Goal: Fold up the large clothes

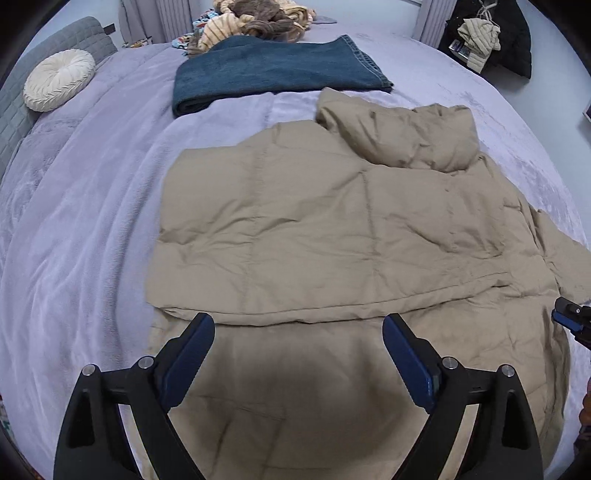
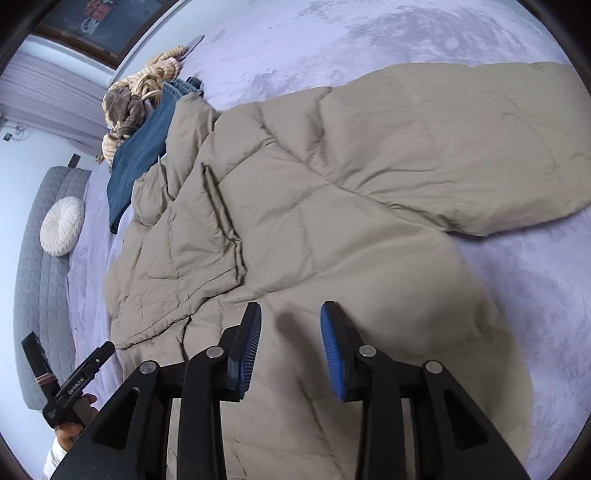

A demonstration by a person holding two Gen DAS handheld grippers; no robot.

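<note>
A large tan puffer jacket (image 1: 332,236) lies spread on the lavender bed, its hood (image 1: 402,136) at the far right and one side panel folded over the body. In the right wrist view the jacket (image 2: 314,221) fills the middle, with one sleeve (image 2: 480,147) stretched out to the right. My left gripper (image 1: 298,325) is open and empty, hovering over the jacket's near edge. My right gripper (image 2: 291,314) is open and empty just above the jacket's lower part. Its tip shows at the right edge of the left wrist view (image 1: 570,314).
The bed has a lavender fleece blanket (image 1: 92,221). A folded dark blue garment (image 1: 273,70) lies beyond the jacket, with a heap of clothes (image 1: 258,18) behind it. A round cream cushion (image 1: 59,79) rests by the grey headboard (image 2: 40,277). Clothes hang at the far right (image 1: 484,40).
</note>
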